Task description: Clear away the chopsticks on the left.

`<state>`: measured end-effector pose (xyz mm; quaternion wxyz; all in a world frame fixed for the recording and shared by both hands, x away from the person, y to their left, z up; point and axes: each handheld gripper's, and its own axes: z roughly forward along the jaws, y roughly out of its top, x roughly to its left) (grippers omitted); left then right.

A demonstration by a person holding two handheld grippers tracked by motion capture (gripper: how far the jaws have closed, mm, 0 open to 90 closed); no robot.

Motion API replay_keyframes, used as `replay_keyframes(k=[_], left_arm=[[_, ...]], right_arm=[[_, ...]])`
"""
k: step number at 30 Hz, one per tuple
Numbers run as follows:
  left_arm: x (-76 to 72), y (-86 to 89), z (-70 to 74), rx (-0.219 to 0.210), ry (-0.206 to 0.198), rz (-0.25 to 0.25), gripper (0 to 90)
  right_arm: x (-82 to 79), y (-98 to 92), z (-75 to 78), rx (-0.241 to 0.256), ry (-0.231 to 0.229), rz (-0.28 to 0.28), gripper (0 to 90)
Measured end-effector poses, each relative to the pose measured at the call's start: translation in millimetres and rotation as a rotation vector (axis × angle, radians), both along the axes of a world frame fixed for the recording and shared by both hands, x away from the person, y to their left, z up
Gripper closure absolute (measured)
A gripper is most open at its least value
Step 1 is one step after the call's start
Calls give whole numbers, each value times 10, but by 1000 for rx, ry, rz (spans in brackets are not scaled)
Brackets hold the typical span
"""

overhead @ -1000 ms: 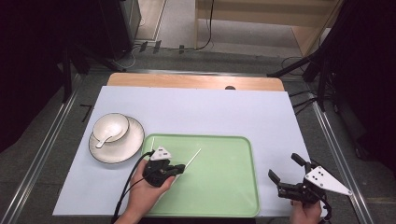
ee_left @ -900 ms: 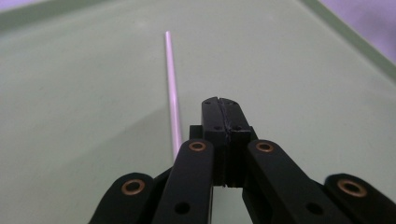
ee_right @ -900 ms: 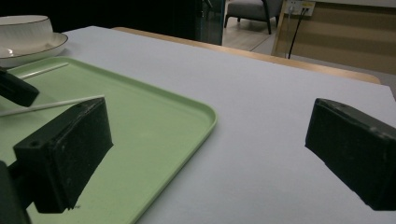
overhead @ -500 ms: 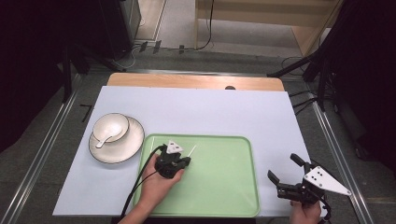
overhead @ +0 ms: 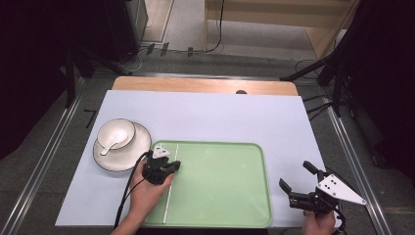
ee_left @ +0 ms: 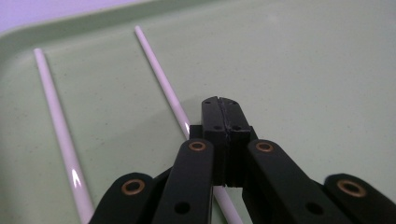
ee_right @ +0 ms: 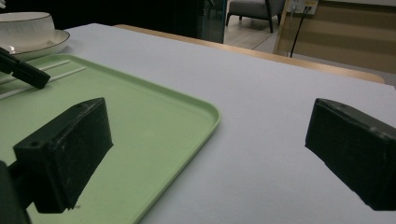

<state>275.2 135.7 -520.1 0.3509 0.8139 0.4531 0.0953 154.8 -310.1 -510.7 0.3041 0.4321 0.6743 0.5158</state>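
A green tray lies at the table's front centre. One thin white chopstick runs front to back along its left part. My left gripper, held in a hand, rests over that chopstick near the tray's left rim. In the left gripper view its jaws are shut with nothing between them. The chopstick passes underneath them, and a second chopstick lies farther left on the tray. My right gripper is open above the white table right of the tray, jaws wide apart.
A white bowl with a white spoon stands on a plate just left of the tray. In the right gripper view the tray's corner lies to the left. The table's wooden far edge runs along the back.
The left hand and gripper moved forward and right over the tray. The chopstick that slanted out from the gripper now lies flat, front to back, on the tray. The right gripper stayed put.
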Motion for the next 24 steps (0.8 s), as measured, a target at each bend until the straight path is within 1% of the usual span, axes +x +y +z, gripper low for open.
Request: replay_keyframes(k=[3, 7, 9, 11, 12, 14, 15, 16, 18, 20, 22, 23, 24], left_arm=[[-8, 13, 5, 14, -9, 1, 900], [-5, 57, 3, 5, -3, 6, 900], [-7, 60, 2, 7, -7, 5, 900], [-8, 65, 3, 6, -11, -8, 900], [-9, 70, -2, -6, -19, -25, 886], [-17, 82, 1, -28, -41, -67, 783], [-30, 82, 15, -36, -57, -83, 708], [-43, 88, 35, -48, -72, -106, 651], [-74, 103, 85, -90, -97, -132, 535], [-86, 127, 123, -118, -102, -136, 387], [-101, 181, 167, -158, -100, -129, 223], [-108, 209, 182, -167, -105, -132, 158], [-129, 241, 197, -173, -122, -141, 114]], right_arm=[[0, 1, 0, 1, 1, 0, 6], [-2, -4, -1, 2, -1, 0, 6], [-1, -8, -3, 1, 0, 0, 6], [1, -5, -3, 1, 0, 1, 5], [0, -2, -2, 1, 1, 3, 6], [-3, 2, 1, -1, 0, 1, 6], [-4, 0, 1, -1, 0, 1, 5], [-4, -2, 0, 2, 0, 1, 6], [-3, -13, -1, 4, -1, -3, 5], [-1, -20, -3, 5, 0, -4, 6], [-2, -17, -2, 4, 0, -4, 6], [-2, -14, -1, 4, -1, -2, 6], [-3, -12, -1, 4, 1, -2, 5]])
